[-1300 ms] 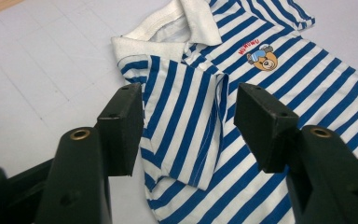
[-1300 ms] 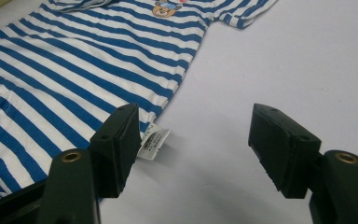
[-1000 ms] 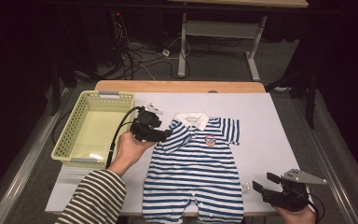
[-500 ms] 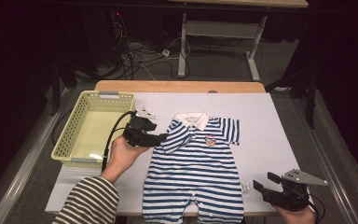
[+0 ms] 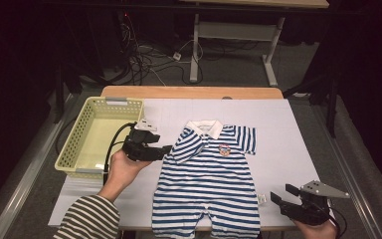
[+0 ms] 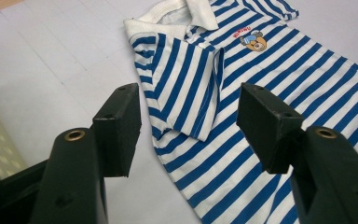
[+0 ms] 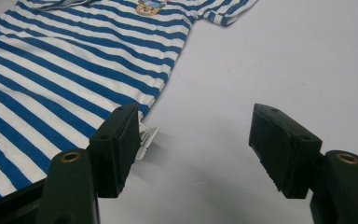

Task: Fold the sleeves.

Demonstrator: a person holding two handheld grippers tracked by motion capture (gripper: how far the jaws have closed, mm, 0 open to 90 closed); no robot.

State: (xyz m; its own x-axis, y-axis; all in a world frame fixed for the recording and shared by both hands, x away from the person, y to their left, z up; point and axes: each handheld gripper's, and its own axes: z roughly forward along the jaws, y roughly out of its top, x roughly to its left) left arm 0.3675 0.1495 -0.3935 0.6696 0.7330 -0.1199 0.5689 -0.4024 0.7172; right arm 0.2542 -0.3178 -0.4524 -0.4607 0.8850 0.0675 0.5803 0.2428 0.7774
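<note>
A pale yellow mesh basket (image 5: 87, 139) sits at the left edge of the bench (image 5: 288, 144), overhanging it a little, with nothing inside. The bench wears a white covering, and a strip of bare wood (image 5: 191, 92) runs along its far edge. Beyond that edge, tangled cables (image 5: 144, 62) lie on the grey floor beside another table's metal legs (image 5: 229, 42).

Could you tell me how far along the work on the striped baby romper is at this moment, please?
Done: the striped romper lies spread flat on the white table cover, with its left sleeve folded in over the chest. In hand: the left hand-held gripper hovers open at that sleeve; the right hand-held gripper waits open beside the lower hem, near the label. Left: probably the other sleeve and the body folds; the basket holds nothing.
</note>
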